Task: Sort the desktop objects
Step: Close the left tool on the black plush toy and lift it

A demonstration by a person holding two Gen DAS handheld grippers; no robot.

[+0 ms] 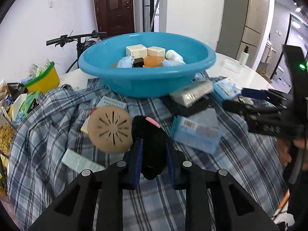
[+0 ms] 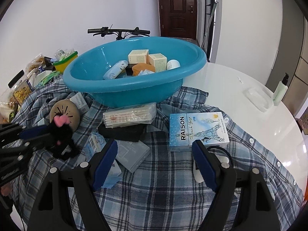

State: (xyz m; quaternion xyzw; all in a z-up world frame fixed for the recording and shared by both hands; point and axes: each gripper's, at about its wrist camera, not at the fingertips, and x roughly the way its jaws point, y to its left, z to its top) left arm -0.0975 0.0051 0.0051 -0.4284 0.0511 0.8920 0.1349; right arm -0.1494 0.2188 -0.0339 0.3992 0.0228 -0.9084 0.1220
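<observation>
My left gripper (image 1: pixel 154 144) is shut on a black plush toy (image 1: pixel 150 134) with a pink ear and holds it above the plaid shirt (image 1: pixel 57 130). It also shows in the right wrist view (image 2: pixel 59 134) at the left. My right gripper (image 2: pixel 155 150) is open and empty above the shirt, near a blue RAISON box (image 2: pixel 198 130). A blue basin (image 1: pixel 146 77) with several small boxes and packets stands behind; it also shows in the right wrist view (image 2: pixel 134 88). A tan round slotted disc (image 1: pixel 110 128) lies left of the toy.
Loose items lie on the shirt: a wrapped stick pack (image 2: pixel 130 114), a black pad (image 2: pixel 123 130), a grey box (image 2: pixel 132 154), blue packs (image 1: pixel 196 134). A yellow bin (image 1: pixel 43 79) and snacks crowd the left edge. A pump bottle (image 2: pixel 280 90) and a clear dish (image 2: pixel 258 98) stand on the white table.
</observation>
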